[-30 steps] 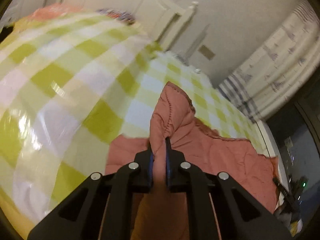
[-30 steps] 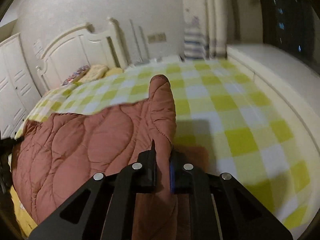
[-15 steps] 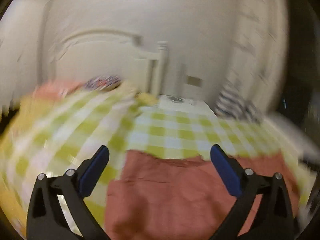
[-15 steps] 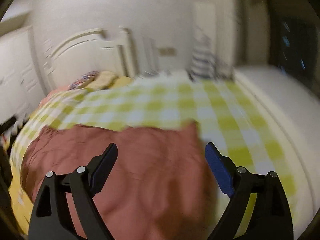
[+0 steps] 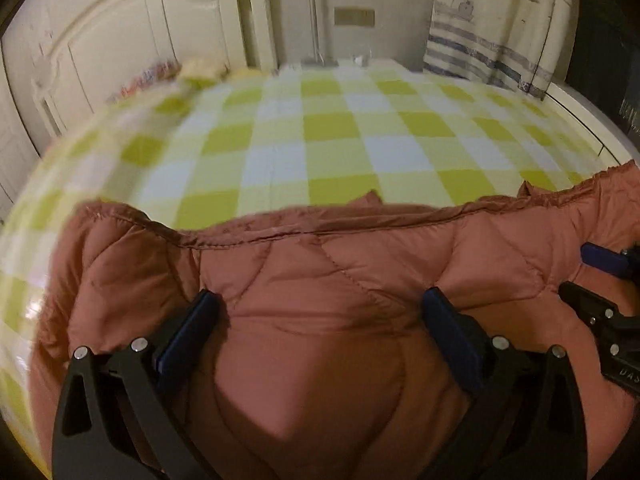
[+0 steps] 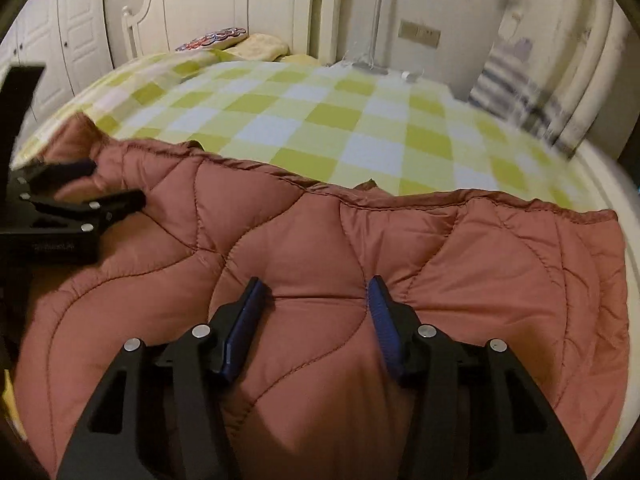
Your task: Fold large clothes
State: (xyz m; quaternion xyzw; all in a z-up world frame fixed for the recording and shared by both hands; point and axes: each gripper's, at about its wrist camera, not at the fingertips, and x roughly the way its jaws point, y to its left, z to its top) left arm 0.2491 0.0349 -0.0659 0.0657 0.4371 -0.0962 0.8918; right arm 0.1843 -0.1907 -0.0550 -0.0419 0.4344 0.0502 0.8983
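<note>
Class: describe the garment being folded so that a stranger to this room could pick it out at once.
Start at the bed with its yellow-green checked cover. The jacket lies across the near end. It alone is rust-red, puffy and quilted.

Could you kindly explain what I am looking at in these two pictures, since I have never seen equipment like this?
There is no robot here: a person holds a two-fingered tool in each hand, and a wide-angle camera on each tool looks forward along its fingers. That is why the room looks bent.

One picture comes from the left tool, whose black fingers with blue pads stand wide apart. The other comes from the right tool, whose jaws are closing. Each camera also catches the other tool at its edge.

Below both lies a reddish-brown quilted coat, spread on a bed with a yellow-green checked sheet. A white headboard and a striped curtain stand behind.

Neither tool appears to hold anything: the pads sit over the coat with padding bulging between them, but they do not visibly pinch it.
</note>
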